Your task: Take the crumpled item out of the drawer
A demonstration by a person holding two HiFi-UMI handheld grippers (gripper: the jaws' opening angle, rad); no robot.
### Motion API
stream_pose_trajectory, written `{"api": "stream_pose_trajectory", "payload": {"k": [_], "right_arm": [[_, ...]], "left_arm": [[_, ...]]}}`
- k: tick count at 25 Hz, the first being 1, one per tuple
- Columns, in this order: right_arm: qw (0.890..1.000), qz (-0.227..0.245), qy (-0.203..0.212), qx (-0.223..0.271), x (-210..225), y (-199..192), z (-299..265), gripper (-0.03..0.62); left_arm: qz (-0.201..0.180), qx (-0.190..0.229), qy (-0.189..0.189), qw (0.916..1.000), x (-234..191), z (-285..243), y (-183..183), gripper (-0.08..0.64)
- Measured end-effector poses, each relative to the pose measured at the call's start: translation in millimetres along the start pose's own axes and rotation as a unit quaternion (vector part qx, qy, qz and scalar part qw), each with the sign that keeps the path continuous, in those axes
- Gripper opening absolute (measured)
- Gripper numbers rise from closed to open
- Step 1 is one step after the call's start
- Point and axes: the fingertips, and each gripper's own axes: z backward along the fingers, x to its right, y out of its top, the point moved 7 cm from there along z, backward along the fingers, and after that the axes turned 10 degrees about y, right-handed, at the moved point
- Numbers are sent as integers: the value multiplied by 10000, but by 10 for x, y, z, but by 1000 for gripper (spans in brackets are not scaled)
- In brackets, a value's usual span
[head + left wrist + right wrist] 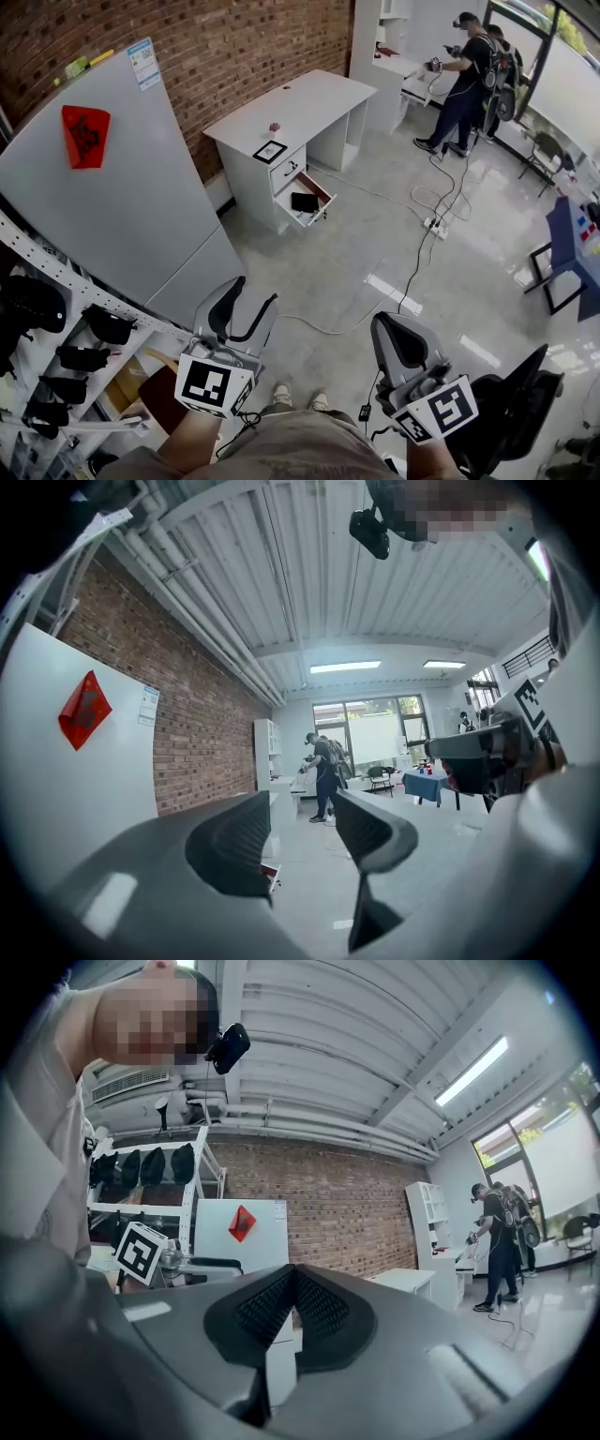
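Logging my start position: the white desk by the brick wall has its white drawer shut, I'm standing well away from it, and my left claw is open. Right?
Not quite. The white desk's white drawer is pulled open, with a flat dark item inside, as the head view shows. You do stand well away, and the left claw is open.

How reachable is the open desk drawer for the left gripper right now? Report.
Probably not from here: the left gripper, jaws apart and empty, is far from the open drawer, with floor between them. The way looks free.
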Motion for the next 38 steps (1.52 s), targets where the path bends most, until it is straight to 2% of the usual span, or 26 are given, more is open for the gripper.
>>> {"api": "stream_pose_trajectory", "payload": {"k": [7, 13, 21, 31, 38], "right_arm": [[10000, -25, 84, -11, 163, -18, 138, 28], [9993, -81, 356, 89, 265, -78, 307, 28], [9994, -101, 324, -46, 518, -220, 361, 28], [9992, -164, 264, -268, 962, -457, -38, 28], [9986, -322, 123, -401, 1472, -551, -687, 28]], "left_arm": [[-39, -26, 61, 10000, 198, -17, 28, 209], [-54, 9, 263, 9996, 369, 6, 30, 209], [-97, -50, 358, 9993, 428, -162, -71, 209], [-49, -208, 307, 9993, 254, -775, -316, 209], [1, -390, 255, 9989, -191, -1507, -446, 209]]}}
